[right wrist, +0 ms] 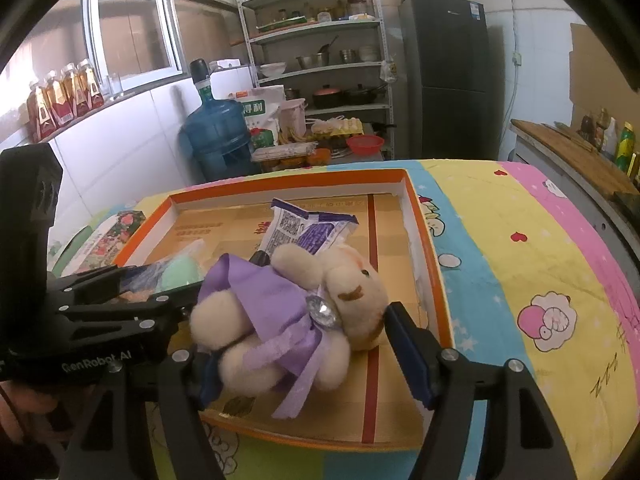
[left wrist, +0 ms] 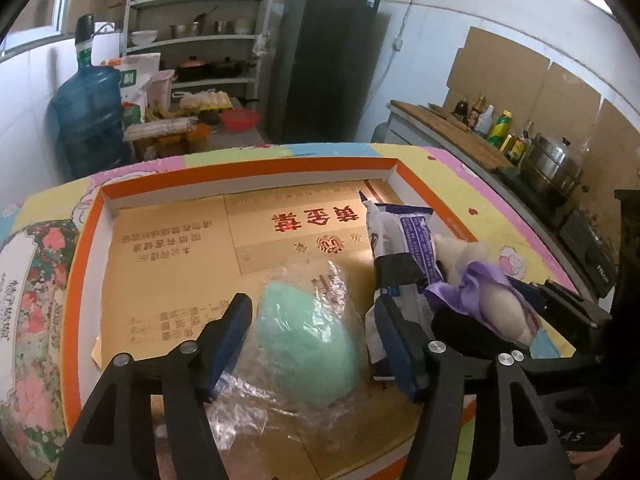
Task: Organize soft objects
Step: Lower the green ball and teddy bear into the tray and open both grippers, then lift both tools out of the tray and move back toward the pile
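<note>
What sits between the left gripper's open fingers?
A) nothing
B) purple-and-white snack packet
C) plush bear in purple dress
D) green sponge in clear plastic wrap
D: in the left wrist view, the green sponge in its clear wrap lies in the box between the spread fingers of the left gripper, with a visible gap on each side; the bear is at the right gripper instead.

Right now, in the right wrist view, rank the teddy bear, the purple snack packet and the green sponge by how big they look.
1. Teddy bear, largest, though it lies nearest the camera, so that exaggerates it.
2. Purple snack packet.
3. Green sponge, smallest as seen, but partly hidden behind the left gripper, so its true size is unsure.
</note>
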A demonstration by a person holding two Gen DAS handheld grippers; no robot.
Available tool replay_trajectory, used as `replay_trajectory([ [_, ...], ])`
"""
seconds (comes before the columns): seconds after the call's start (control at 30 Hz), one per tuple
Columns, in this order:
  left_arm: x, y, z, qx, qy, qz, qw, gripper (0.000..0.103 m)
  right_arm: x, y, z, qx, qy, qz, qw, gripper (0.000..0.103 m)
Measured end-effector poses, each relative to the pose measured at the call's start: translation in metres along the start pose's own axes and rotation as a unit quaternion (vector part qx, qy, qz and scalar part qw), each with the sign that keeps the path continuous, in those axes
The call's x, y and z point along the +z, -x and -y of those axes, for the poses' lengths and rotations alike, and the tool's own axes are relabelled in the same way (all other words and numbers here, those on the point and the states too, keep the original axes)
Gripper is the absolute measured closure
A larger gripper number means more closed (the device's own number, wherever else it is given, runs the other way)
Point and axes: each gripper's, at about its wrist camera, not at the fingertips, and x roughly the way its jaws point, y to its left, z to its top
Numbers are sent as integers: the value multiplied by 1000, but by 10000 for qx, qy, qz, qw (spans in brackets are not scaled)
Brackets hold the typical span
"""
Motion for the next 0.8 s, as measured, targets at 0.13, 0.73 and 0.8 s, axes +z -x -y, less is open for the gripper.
replay_trajectory([
  [0.13, 0, 8, 2, 2, -60, 57, 10000, 34, 0, 6, 0, -8, -15, 52, 10000, 32],
  [0.73, -6, 64, 6, 22, -170, 517, 9985, 34, -6, 48, -14, -22, 4, 368, 9993, 32],
  [0.8, -7, 71, 5, 2, -159, 583, 9982, 34, -5, 52, -17, -26, 29, 410, 9991, 32],
])
